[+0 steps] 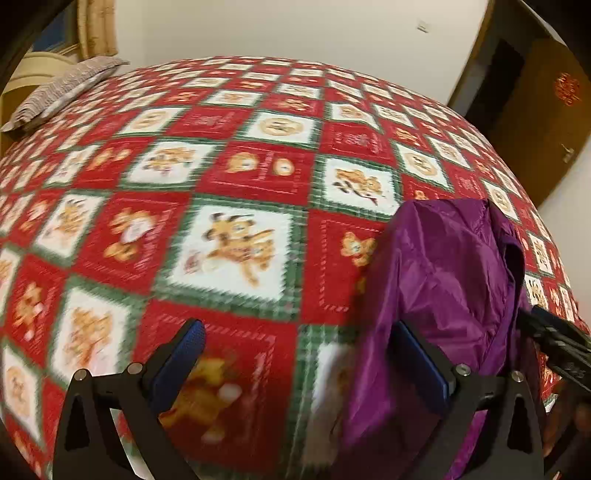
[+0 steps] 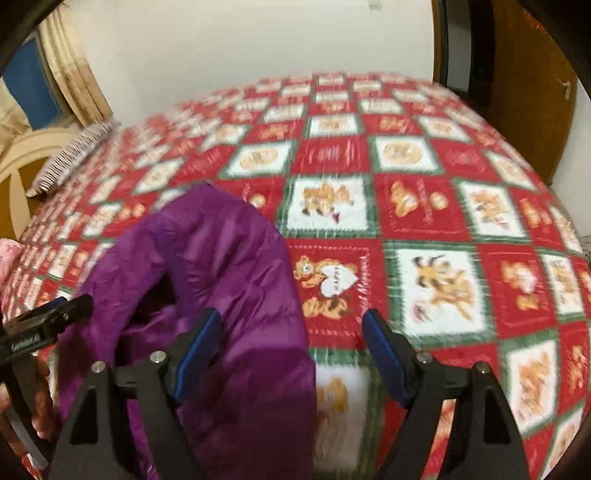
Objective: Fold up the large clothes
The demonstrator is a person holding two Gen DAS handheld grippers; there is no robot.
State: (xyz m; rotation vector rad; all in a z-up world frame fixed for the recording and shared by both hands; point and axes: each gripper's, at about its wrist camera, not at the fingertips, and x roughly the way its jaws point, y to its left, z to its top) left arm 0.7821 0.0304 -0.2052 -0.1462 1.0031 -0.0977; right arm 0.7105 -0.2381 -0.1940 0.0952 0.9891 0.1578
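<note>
Crumpled purple jacket (image 1: 443, 280) of thin, shiny, crinkled nylon, heaped in a rounded mound near the bed's near edge, darker lining showing in a hollow on the right wrist view (image 2: 207, 280). Lying on a red, green and white checked bedspread (image 1: 229, 177) printed with cartoon bears and dogs, soft and blurred in both views. Wide bare stretch of bedspread (image 2: 443, 206) beyond and to either side of the mound, reaching the far edge under a plain white wall (image 1: 295, 29). Left gripper (image 1: 295, 365), black with blue pads, jaws spread wide, its right finger against the jacket's side. Right gripper (image 2: 291, 354) likewise gaping, left finger over the purple cloth, nothing clamped. Striped grey pillow (image 1: 62, 92) at the far left corner; brown wooden door (image 1: 546, 122) past the far right corner.
</note>
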